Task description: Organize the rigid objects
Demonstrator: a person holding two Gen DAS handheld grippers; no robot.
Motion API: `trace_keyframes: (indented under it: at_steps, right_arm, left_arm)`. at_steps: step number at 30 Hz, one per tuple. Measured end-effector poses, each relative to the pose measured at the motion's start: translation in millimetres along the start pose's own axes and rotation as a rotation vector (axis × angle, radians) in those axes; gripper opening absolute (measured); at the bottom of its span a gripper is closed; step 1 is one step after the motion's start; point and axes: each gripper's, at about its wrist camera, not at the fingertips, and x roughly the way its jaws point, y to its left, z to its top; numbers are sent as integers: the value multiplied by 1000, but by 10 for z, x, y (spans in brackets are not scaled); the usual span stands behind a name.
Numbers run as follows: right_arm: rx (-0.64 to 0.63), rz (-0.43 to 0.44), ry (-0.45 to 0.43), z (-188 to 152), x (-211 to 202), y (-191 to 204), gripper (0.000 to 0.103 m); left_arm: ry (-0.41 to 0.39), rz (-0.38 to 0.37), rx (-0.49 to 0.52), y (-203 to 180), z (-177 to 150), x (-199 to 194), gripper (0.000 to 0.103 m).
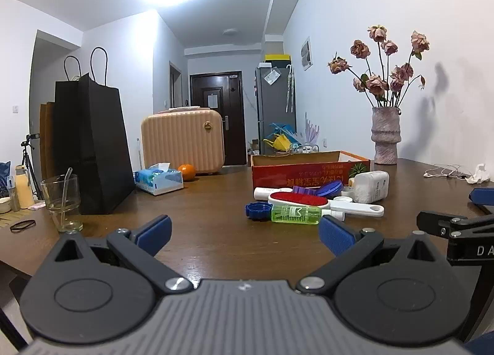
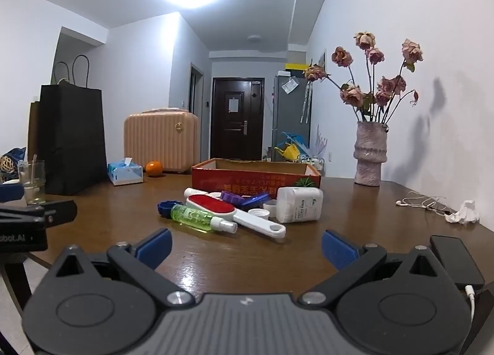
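Note:
A pile of small items lies mid-table before a red cardboard box [image 1: 308, 169] [image 2: 256, 177]: a green spray bottle [image 1: 295, 214] [image 2: 193, 217], a red-and-white lint brush [image 1: 321, 202] [image 2: 228, 210], a blue cap [image 1: 257, 210] [image 2: 165, 207], a white container on its side [image 1: 370, 186] [image 2: 298, 208], purple and blue pieces [image 1: 318, 190] [image 2: 244, 197]. My left gripper [image 1: 245, 236] hovers open over the near table, short of the pile. My right gripper [image 2: 247, 247] is also open, nothing between its blue pads [image 2: 338, 248]. Each gripper shows at the other view's edge.
A black paper bag [image 1: 92, 145], a glass with a straw [image 1: 61, 200], a tissue box [image 1: 159, 179], an orange [image 1: 187, 171] and a peach case [image 1: 182, 140] stand left and back. A vase of dried roses [image 1: 386, 135], earphones [image 2: 423, 202] and a phone [image 2: 457, 262] sit right.

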Motion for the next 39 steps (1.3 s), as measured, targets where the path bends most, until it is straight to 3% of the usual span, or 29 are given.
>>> trace_keyframes:
  at_steps: [39]
  right_arm:
    - [40, -38, 5, 0, -9, -100, 103]
  left_arm:
    - [-3, -16, -5, -53, 17, -11, 103]
